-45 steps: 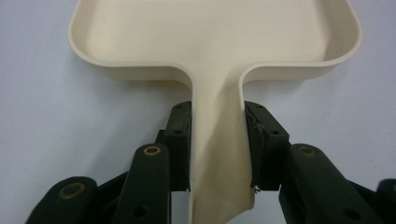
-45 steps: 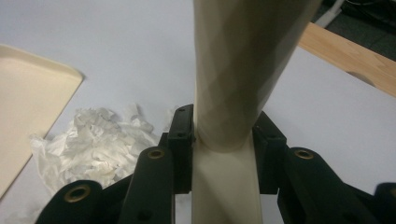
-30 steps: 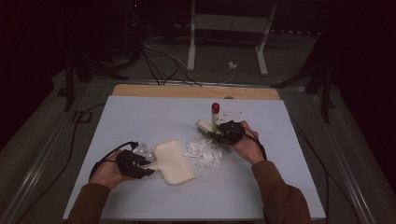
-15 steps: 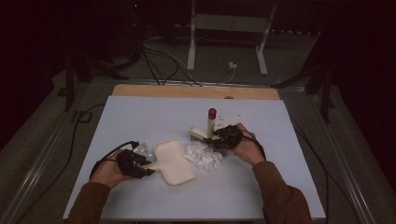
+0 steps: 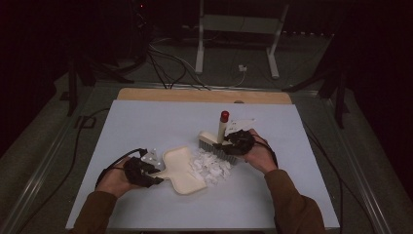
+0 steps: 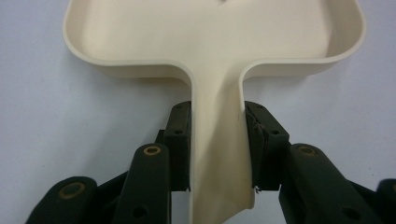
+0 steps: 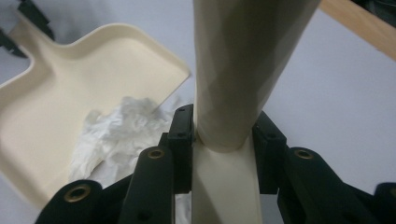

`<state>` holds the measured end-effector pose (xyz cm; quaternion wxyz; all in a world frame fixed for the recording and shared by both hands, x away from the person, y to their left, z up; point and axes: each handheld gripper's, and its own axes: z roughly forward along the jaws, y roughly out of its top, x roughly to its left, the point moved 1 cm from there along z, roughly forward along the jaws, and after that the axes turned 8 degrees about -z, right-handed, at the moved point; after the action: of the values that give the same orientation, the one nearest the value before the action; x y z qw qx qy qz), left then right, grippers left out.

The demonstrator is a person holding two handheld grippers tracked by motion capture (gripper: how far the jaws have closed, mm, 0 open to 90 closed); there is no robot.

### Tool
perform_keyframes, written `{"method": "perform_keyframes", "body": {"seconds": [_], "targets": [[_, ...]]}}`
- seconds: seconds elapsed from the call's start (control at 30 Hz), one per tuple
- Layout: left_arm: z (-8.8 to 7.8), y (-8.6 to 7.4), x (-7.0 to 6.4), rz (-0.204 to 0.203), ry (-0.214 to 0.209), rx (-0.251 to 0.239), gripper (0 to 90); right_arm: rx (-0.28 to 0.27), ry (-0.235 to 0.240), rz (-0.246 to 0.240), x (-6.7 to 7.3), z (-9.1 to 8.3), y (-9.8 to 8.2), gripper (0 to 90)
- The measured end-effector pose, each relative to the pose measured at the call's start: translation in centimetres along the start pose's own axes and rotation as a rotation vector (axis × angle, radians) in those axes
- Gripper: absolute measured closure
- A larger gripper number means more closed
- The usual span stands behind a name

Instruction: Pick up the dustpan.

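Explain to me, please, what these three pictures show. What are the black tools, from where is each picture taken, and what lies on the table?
A person sits at a light blue table and holds a hand tool in each hand. Each tool has two black jaws that squeeze things. The wide picture comes from a camera above the table. The two close pictures come from small cameras riding on the tools.

The left gripper is closed on the handle of a cream dustpan. The right gripper is closed on the handle of a cream brush with a red tip. White crumpled paper scraps lie at the dustpan's open edge, beside the brush's bristles.
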<state>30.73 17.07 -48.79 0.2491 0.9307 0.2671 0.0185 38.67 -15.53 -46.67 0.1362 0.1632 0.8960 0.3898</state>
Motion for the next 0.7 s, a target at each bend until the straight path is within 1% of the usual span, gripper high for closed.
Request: {"method": "perform_keyframes", "body": {"seconds": [0.1,0.2,0.27,0.5,0.7], "targets": [[0.1,0.0,-0.1,0.006,0.004,-0.002,66.2,0.001,-0.033,0.027,-0.2,-0.4,-0.1,67.3],[0.1,0.0,-0.2,0.006,0.008,-0.004,66.2,0.014,-0.074,0.06,-0.4,-0.7,-0.2,67.3],[0.2,0.0,-0.3,0.001,0.009,-0.01,66.2,0.021,-0.101,0.089,-0.6,-1.0,-0.3,67.3],[0.2,0.0,-0.5,-0.001,0.016,-0.011,66.2,0.038,-0.173,0.157,-0.8,-2.0,-0.9,67.3],[0.3,0.0,-0.6,-0.007,0.018,-0.011,66.2,0.074,-0.231,0.216,-0.9,-2.8,-1.3,67.3]]}}
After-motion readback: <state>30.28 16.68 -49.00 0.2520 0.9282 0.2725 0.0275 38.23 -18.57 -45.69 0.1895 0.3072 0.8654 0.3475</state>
